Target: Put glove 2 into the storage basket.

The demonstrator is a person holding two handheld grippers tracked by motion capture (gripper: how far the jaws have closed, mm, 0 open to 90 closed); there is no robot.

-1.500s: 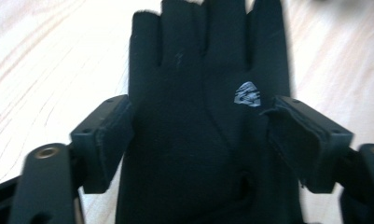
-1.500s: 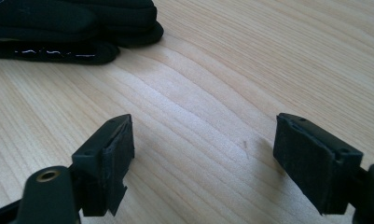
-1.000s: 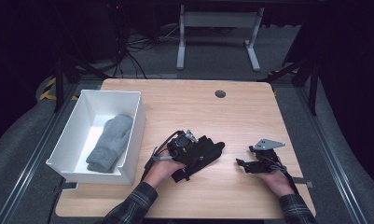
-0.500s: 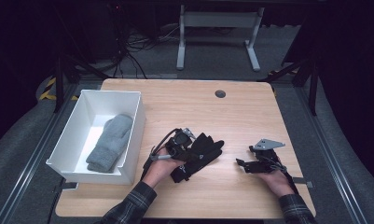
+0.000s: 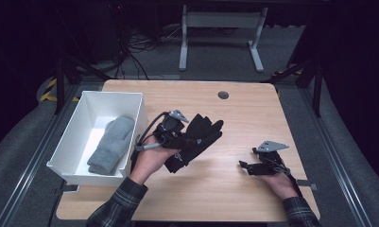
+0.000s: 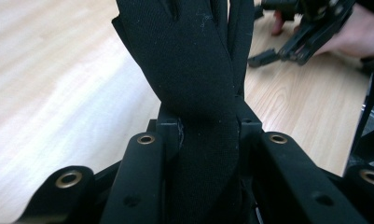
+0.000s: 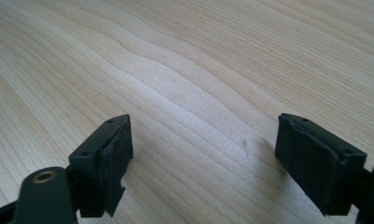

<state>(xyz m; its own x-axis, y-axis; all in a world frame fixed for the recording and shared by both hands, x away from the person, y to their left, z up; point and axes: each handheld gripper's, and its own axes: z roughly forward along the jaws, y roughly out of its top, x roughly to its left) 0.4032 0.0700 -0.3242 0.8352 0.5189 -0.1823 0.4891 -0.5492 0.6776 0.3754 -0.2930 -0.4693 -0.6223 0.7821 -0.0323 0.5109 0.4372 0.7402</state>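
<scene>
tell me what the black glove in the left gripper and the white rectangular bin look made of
The black glove looks like matte woven fabric: a fine weave and lint specks show up close. The white rectangular bin seems to be smooth rigid plastic, judging by its thin straight walls.

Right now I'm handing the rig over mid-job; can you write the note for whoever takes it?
Left gripper: shut on the black glove, held over the table beside the bin.
Right gripper: open, empty, low over bare wood at the table's right.
Done: grey mitten lies in the bin.
Left: likely carry the glove into the bin and release.
</scene>
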